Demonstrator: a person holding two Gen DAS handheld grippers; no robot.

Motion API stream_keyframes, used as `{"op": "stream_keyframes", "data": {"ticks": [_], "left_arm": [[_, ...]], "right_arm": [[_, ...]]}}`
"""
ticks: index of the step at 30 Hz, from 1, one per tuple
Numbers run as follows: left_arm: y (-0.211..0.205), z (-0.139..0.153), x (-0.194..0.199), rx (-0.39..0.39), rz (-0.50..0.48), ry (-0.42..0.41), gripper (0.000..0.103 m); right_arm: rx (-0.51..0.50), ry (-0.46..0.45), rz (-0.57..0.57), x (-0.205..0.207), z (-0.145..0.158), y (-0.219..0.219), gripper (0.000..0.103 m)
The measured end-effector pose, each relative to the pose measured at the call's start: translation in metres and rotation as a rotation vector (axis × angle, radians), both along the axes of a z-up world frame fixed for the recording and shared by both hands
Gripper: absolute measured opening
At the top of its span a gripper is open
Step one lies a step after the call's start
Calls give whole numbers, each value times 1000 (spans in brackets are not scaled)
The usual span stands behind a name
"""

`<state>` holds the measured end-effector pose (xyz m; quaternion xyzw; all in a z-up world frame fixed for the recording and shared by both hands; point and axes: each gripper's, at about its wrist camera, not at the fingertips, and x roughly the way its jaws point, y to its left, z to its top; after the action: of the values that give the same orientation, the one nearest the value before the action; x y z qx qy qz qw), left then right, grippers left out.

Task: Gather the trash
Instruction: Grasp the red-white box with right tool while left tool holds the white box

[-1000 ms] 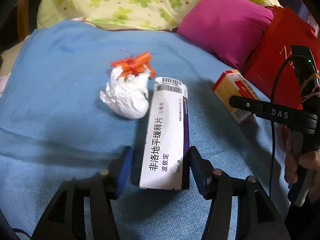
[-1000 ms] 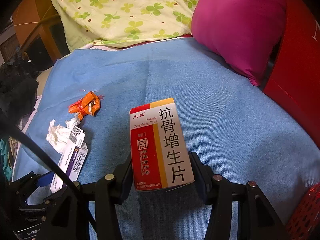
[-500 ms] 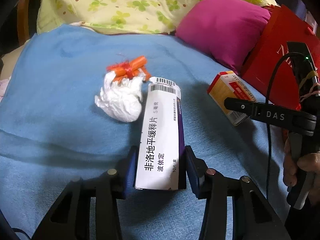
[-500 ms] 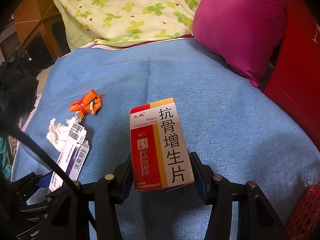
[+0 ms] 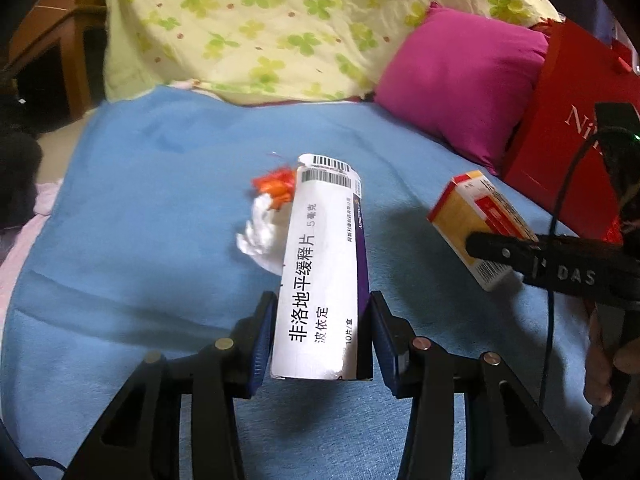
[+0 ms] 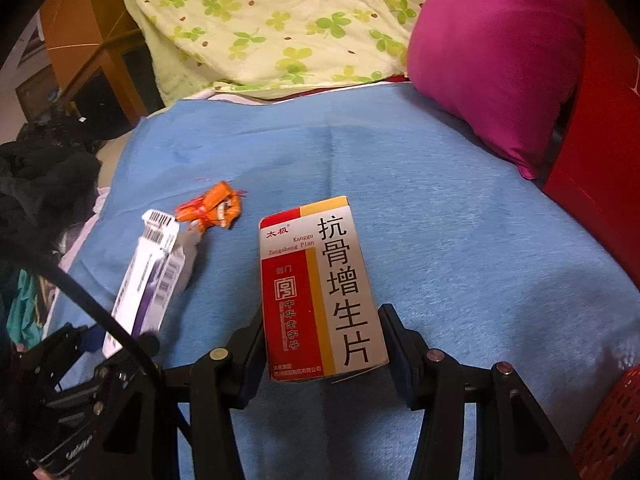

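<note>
I hold white-purple box [image 5: 324, 276] "5", "10" in my left gripper [image 5: 323, 340] | right gripper [image 6: 324, 344] clamps "Kanggu Zengsheng Pian" box [image 6: 320, 288] | red bag [image 5: 568, 128] "Ni…" | "DAS" on rig

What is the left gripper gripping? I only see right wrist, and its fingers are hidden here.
Observer: The left gripper has both pads against the long sides of the white medicine box.
Operator: Anything behind that box?
Observer: A crumpled white tissue, partly covered by the box, with the orange wrapper beyond it.
Operator: Any person in frame?
Observer: A hand at the right edge, fingers around a dark handle.
</note>
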<state>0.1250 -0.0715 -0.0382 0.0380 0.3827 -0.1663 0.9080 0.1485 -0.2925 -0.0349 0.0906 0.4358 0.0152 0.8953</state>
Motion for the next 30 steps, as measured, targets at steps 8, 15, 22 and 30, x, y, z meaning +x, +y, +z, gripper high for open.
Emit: {"op": "stream_keyframes", "data": {"ticks": [8, 15, 22, 30], "left_arm": [[-2, 15, -24, 79, 55, -62, 47], [-14, 33, -51, 136, 69, -129, 48], [-21, 45, -77, 185, 89, -168, 47], [-23, 64, -98, 194, 127, -179, 48]], "right_arm": [[40, -10, 22, -18, 7, 4, 55], [46, -34, 39, -38, 15, 12, 55], [10, -88, 64, -59, 32, 16, 55], [2, -161, 64, -92, 53, 8, 55]]}}
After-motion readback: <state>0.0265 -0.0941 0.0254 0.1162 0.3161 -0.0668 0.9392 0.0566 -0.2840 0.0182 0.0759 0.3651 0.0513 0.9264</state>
